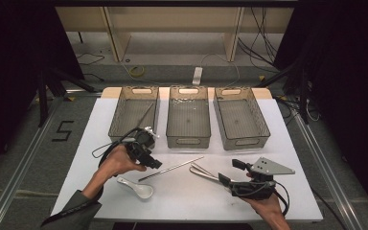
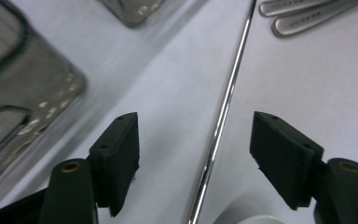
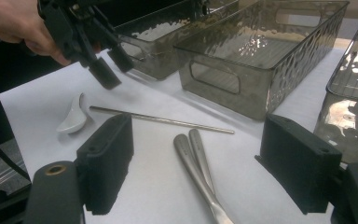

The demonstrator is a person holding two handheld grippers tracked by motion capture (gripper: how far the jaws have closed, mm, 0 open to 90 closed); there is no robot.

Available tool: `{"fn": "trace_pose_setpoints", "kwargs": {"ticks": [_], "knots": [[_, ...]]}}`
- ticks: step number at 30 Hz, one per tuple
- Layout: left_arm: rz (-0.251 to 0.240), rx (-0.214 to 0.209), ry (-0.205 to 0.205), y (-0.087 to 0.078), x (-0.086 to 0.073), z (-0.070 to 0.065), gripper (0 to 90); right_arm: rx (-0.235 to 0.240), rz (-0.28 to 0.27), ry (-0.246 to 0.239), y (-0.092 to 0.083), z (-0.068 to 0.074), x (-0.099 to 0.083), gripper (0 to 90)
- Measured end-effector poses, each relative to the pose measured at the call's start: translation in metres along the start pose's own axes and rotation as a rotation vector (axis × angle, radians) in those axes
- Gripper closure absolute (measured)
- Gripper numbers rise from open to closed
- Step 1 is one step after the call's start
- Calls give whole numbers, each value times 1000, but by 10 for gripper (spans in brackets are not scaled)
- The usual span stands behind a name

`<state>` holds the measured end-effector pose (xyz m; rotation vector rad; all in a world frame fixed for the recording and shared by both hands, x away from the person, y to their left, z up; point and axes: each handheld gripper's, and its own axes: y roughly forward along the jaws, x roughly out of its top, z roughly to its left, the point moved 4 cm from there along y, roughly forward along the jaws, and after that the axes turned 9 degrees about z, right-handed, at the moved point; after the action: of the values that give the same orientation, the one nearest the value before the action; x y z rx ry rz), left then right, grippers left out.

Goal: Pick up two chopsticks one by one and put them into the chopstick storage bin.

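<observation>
High view: my left gripper [image 1: 149,160] hangs over the metal rod [image 1: 171,168], just right of the white spoon [image 1: 136,187]. Step in hand, I judge: lining up to pick the rod. Next: lower, straddle it, then close. Left jaws stand apart with the rod between them, untouched. Right of the rod, my right gripper [image 1: 230,172] hovers by the metal handles [image 1: 202,171], jaws wide, empty.

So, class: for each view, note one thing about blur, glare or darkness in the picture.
Left gripper view: the bin at left is smeared and soft, while the metal rod looks sharper. Right gripper view: bright glare ripples on the bins. High view: the white table is lit, its surroundings dark.
</observation>
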<state>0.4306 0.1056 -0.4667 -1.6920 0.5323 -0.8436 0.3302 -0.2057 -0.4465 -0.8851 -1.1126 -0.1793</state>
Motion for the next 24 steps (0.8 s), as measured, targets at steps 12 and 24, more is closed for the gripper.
{"fn": "trace_pose_setpoints", "kwargs": {"ticks": [12,24], "knots": [[71,-30,44,20,-2,-12,559,-1,4,-1,1,0,0,266],[97,-9,67,31,-2,-14,707,-1,6,-1,1,1,0,266]]}}
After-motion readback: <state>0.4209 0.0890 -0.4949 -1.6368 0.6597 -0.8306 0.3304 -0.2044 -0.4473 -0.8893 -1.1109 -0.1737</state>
